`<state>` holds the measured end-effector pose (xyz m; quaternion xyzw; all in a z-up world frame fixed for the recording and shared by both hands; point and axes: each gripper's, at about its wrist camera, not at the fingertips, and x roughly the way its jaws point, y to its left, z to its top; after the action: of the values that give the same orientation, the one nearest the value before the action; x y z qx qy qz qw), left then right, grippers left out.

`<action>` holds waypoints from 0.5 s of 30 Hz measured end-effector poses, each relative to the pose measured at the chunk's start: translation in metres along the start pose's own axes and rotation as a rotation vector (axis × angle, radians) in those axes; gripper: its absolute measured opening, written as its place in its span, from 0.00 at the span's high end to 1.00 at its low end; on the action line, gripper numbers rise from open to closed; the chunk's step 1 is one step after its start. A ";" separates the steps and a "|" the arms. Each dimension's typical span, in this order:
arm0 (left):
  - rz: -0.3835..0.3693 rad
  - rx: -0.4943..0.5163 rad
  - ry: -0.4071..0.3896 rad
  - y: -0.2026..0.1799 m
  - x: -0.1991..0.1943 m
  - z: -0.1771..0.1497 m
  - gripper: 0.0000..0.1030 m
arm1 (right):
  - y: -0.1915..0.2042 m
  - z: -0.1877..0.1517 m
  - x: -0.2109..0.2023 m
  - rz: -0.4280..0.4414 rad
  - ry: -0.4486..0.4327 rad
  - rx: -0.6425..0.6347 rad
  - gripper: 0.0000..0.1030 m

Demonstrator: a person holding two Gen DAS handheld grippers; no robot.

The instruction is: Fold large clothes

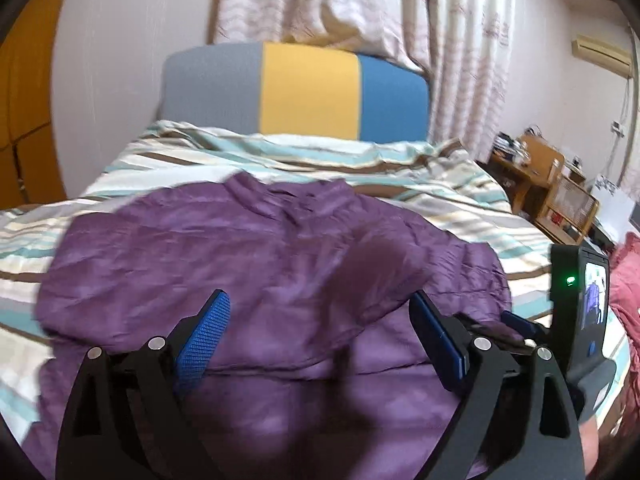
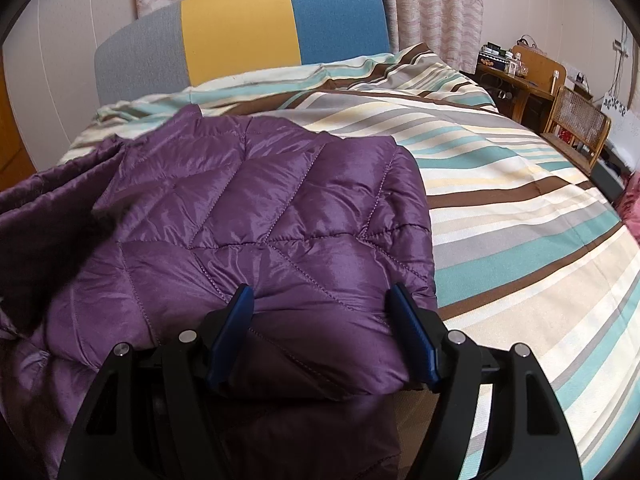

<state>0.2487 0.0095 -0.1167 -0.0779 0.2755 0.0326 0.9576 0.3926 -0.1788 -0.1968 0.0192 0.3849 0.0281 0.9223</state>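
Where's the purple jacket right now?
The purple jacket lies spread on the striped duvet, ahead of both open grippers, left and right; in the right wrist view it sits left of centre, below the tricolour headboard.

Motion blur softens my left view: the purple jacket point(image 1: 240, 264) loses its quilting there, and a dark smear near the centre cannot be identified. The jacket runs off the lower edge in both views and off the left edge in my right view. My right gripper point(image 1: 516, 322), at the right of the left view, is largely hidden behind my left gripper point(image 1: 320, 320). Items on the wooden desk point(image 2: 516, 80), upper right, are too small to name.
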 end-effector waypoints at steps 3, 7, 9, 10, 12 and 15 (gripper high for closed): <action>0.049 -0.072 -0.032 0.037 -0.014 0.005 0.08 | -0.006 0.001 -0.006 0.053 -0.030 0.044 0.26; 0.131 -0.167 -0.048 0.088 -0.021 0.010 0.08 | -0.006 0.004 -0.023 0.091 -0.068 0.069 0.26; 0.221 -0.177 -0.047 0.110 -0.020 0.013 0.08 | -0.001 0.009 -0.038 0.173 -0.092 0.089 0.26; 0.261 -0.182 -0.045 0.120 -0.018 0.014 0.08 | 0.004 0.011 -0.045 0.224 -0.093 0.096 0.26; 0.318 -0.203 -0.026 0.139 -0.009 0.016 0.09 | 0.023 0.018 -0.052 0.302 -0.071 0.077 0.26; 0.361 -0.235 0.043 0.158 0.010 0.018 0.27 | 0.056 0.023 -0.054 0.350 -0.041 0.020 0.33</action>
<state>0.2502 0.1687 -0.1282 -0.1389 0.2995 0.2338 0.9145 0.3691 -0.1270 -0.1395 0.0957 0.3573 0.1839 0.9107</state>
